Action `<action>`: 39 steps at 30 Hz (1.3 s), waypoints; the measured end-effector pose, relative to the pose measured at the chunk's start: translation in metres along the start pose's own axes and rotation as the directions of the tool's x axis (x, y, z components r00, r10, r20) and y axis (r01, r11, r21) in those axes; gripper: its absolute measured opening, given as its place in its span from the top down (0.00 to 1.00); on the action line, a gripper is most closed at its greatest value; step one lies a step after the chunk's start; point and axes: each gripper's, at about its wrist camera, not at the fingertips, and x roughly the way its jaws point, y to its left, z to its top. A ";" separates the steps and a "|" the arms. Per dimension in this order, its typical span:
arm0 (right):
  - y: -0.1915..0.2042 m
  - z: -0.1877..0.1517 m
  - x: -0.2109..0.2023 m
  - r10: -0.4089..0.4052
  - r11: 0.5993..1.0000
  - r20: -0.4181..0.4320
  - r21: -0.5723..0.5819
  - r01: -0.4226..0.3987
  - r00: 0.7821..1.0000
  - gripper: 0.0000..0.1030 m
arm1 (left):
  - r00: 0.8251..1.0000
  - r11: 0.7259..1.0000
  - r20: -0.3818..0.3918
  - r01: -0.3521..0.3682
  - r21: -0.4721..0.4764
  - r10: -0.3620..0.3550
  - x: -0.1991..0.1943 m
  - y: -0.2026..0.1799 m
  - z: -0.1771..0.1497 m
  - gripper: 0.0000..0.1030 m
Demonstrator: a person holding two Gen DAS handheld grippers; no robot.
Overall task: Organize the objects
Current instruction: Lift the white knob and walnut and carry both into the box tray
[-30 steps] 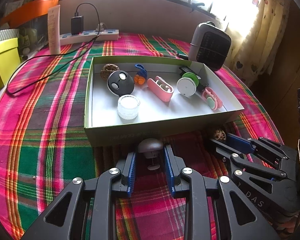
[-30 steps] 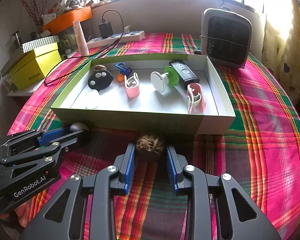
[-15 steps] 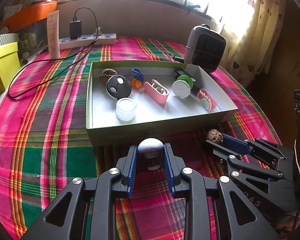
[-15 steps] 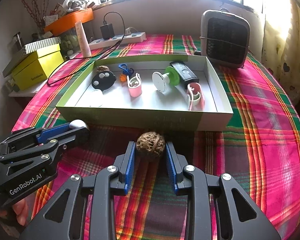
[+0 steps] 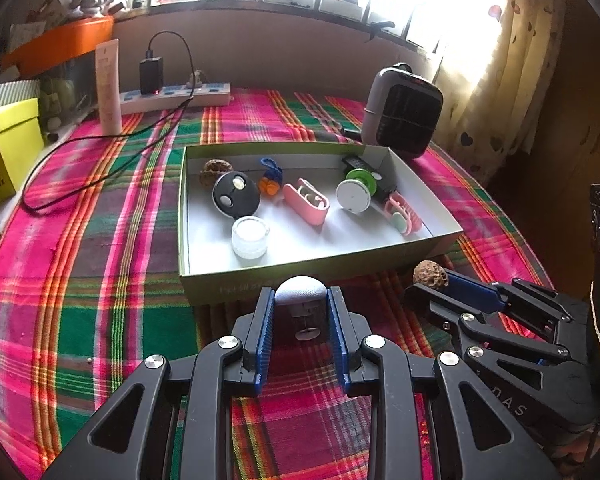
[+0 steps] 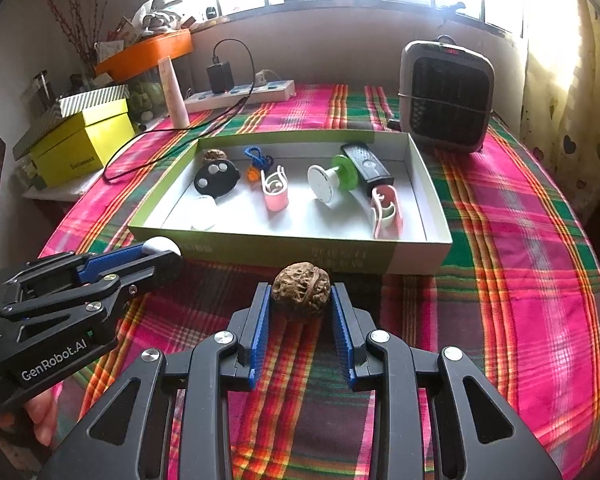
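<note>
A small white dome-capped object (image 5: 300, 289) is clamped between the blue pads of the left gripper (image 5: 300, 300) at lower centre of the left wrist view, just short of the near wall of the shallow green-rimmed cardboard tray (image 5: 440, 236). In the right wrist view a brown wrinkled walnut (image 6: 301, 290) is pinched at the very tips of the right gripper (image 6: 301, 300), likewise lower centre, in front of that wall.

Both loads are held only at the fingertips. The rounded, hard walnut could be squeezed out forward if the grip were shifted or jolted, and it would likely roll across the pink-and-green plaid cloth (image 6: 520, 280).

The tray wall stands between both loads and the white floor; it could be struck, and the light tray pushed, unless each load is raised first.

The floor is already crowded: a pink clip (image 6: 275, 194) and a white-and-green spool (image 6: 332, 178) could be knocked on a careless drop.
</note>
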 end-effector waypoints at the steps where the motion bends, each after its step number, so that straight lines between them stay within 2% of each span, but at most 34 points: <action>1: 0.000 0.001 -0.001 -0.001 1.000 0.004 -0.001 0.001 1.000 0.70 | 1.000 1.000 0.002 0.000 -0.002 0.000 0.000 0.000 0.001 0.77; 19: -0.010 0.029 0.004 -0.022 1.000 0.037 -0.008 0.022 0.999 0.70 | 1.000 1.000 0.015 0.011 -0.006 -0.011 0.010 0.003 0.028 0.77; 39: -0.022 0.049 0.040 -0.031 0.999 -0.024 -0.024 0.030 0.999 0.70 | 1.000 1.000 -0.013 0.005 0.007 -0.005 0.044 0.002 0.052 0.77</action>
